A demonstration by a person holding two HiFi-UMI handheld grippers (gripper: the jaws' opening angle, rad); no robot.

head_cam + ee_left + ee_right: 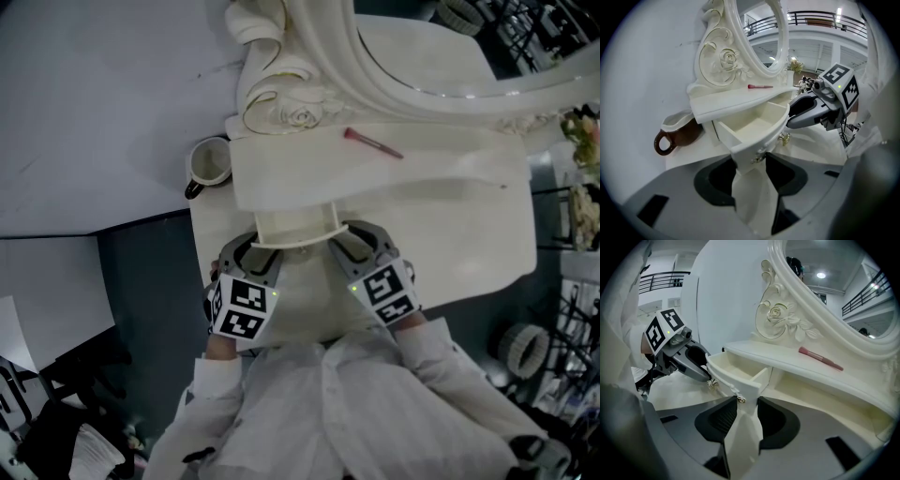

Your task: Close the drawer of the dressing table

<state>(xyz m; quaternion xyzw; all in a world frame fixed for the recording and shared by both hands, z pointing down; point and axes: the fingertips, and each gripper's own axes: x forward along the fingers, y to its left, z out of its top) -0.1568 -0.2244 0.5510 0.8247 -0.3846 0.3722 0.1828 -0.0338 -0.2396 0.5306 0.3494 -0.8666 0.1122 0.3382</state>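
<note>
The white dressing table (469, 225) has its small drawer (295, 228) pulled out toward me, empty inside. My left gripper (253, 246) stands at the drawer's left front corner and my right gripper (349, 239) at its right front corner. In the left gripper view the jaws of my left gripper (749, 157) are open, and the corner of the drawer (754, 126) with a small brass knob sits between their tips. In the right gripper view my right gripper (747, 399) has its tips close on either side of the front corner of the drawer (736, 373), with no clear press on it.
A brown and white mug (208, 164) stands on the table's left end beside the upper shelf. A pink brush (373, 142) lies on that shelf below the ornate mirror frame (300, 84). The table's front edge is just under my sleeves.
</note>
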